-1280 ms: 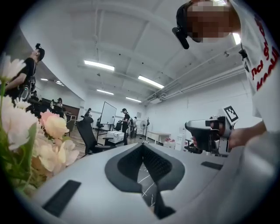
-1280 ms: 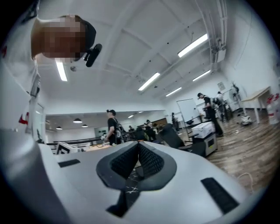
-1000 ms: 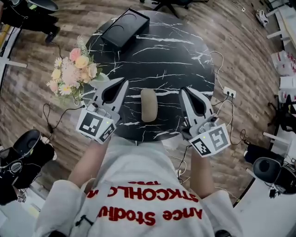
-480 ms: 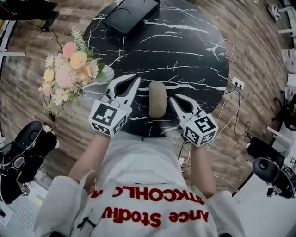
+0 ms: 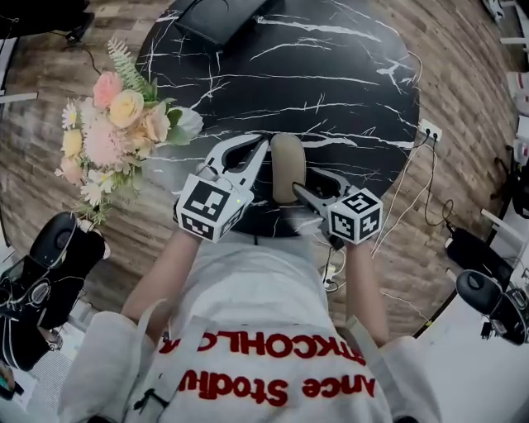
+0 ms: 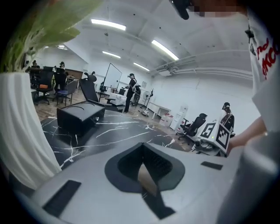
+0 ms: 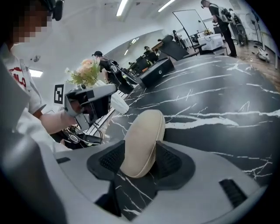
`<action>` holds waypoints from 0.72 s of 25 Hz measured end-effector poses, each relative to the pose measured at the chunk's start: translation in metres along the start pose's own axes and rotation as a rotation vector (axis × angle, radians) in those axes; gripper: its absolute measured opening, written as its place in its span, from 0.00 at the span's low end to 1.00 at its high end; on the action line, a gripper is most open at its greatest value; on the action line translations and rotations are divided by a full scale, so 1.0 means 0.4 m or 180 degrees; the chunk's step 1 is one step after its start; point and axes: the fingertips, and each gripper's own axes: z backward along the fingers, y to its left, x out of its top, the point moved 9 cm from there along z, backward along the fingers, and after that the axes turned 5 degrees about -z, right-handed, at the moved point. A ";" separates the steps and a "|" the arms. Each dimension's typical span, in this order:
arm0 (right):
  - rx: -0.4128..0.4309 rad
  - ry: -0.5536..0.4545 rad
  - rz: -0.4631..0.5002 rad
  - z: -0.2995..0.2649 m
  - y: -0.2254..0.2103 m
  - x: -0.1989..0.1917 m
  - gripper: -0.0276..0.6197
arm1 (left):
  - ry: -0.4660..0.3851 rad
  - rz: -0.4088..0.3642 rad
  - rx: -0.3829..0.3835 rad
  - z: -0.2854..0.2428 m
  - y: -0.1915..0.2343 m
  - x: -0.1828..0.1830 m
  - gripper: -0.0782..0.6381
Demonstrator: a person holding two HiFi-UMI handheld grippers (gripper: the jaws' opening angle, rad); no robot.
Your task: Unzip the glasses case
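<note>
Right gripper view shows the beige oval fabric glasses case (image 7: 144,131) lying on the round black marble-patterned table (image 7: 227,87). Its near end stands between the jaws of the right hand-held gripper (image 7: 139,159), which are opening around it; the ribbed pads sit close against both flanks but do not look to be pressing. In the head view the case lies near the table's near edge, long axis pointing away from the person. The left hand-held gripper (image 5: 259,149) is just beside its left flank, jaws brought together with nothing clamped between them. The step in hand appears to be steadying the case before going for the zip pull, which no view shows. A seam runs along the case's edge, so the tab probably sits somewhere on that line. To do this well, the right jaws should close low on the near end, clear of the seam, while the left tips pinch the tab and draw it along the curve, not upward. A bouquet of pink and yellow flowers (image 5: 116,124) stands off to the left and a black rectangular box (image 5: 219,16) lies at the table's far side. Both are well apart from the case, and nothing blocks the way.
</note>
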 end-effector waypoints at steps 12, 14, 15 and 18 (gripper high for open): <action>0.0409 0.0285 0.0405 -0.123 0.162 -0.056 0.38 | 0.0210 0.0669 -0.0951 0.007 0.021 -0.045 0.11; 0.0330 0.0297 0.0597 -0.111 0.155 -0.046 0.38 | 0.0273 0.0580 -0.0922 0.001 0.019 -0.057 0.11; 0.0279 0.0291 0.0712 -0.097 0.143 -0.038 0.38 | 0.0314 0.0476 -0.0864 -0.002 0.017 -0.065 0.11; 0.0199 0.0229 0.1003 -0.054 0.077 0.010 0.38 | 0.0613 0.0135 -0.0767 -0.020 0.007 -0.100 0.11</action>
